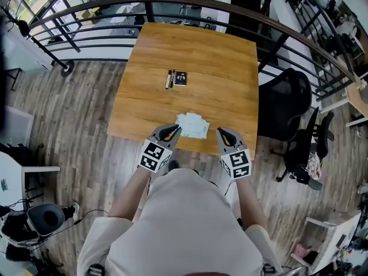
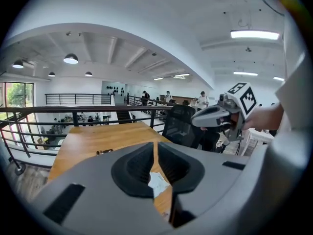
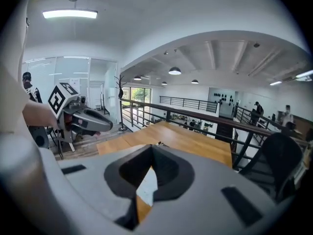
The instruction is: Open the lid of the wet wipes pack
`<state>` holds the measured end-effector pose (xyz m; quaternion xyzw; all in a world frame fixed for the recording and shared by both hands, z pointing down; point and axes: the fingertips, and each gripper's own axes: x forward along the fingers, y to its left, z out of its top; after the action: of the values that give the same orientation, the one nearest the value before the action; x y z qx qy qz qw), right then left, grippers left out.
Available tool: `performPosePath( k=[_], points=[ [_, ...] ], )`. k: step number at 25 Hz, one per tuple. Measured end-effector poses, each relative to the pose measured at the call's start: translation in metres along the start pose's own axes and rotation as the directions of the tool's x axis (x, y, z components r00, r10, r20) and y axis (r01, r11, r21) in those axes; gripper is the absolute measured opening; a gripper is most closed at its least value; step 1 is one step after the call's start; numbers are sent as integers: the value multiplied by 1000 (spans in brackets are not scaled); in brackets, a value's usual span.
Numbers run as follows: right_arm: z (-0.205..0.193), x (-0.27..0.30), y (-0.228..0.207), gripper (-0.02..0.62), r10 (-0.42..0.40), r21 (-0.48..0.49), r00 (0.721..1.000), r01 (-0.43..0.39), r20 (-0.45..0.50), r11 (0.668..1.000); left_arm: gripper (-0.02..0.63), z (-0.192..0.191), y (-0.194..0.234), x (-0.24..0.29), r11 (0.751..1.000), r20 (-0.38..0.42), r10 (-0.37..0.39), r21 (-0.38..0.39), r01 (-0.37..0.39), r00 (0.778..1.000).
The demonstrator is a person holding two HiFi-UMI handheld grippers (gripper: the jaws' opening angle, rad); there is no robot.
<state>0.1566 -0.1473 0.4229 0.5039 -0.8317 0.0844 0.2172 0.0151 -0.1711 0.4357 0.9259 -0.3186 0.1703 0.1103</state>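
The wet wipes pack point(image 1: 192, 125), white and flat, lies near the front edge of the wooden table point(image 1: 195, 56). My left gripper point(image 1: 172, 129) hovers just left of the pack and my right gripper point(image 1: 220, 132) just right of it, both above the table's edge and apart from the pack. In the left gripper view the left gripper point(image 2: 154, 146) has its jaws drawn together with nothing between them, and part of the pack point(image 2: 157, 182) shows below the tips. The right gripper point(image 3: 151, 148) also stands shut and empty, with the pack point(image 3: 146, 187) visible beneath.
A pen point(image 1: 168, 79) and a small black card point(image 1: 180, 78) lie mid-table. A black office chair point(image 1: 284, 111) stands to the right of the table. A curved metal railing point(image 1: 172, 4) runs behind the far edge. Wood floor lies to the left.
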Motion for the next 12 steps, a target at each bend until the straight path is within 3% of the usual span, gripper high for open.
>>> performPosePath(
  k=[4, 12],
  points=[
    [2, -9, 3, 3, 10, 18, 1000, -11, 27, 1000, -6, 8, -2, -12, 1000, 23, 5, -9, -5, 1000],
    [11, -22, 2, 2, 24, 33, 997, -27, 71, 999, -6, 14, -6, -24, 1000, 35, 24, 2, -24, 999]
  ],
)
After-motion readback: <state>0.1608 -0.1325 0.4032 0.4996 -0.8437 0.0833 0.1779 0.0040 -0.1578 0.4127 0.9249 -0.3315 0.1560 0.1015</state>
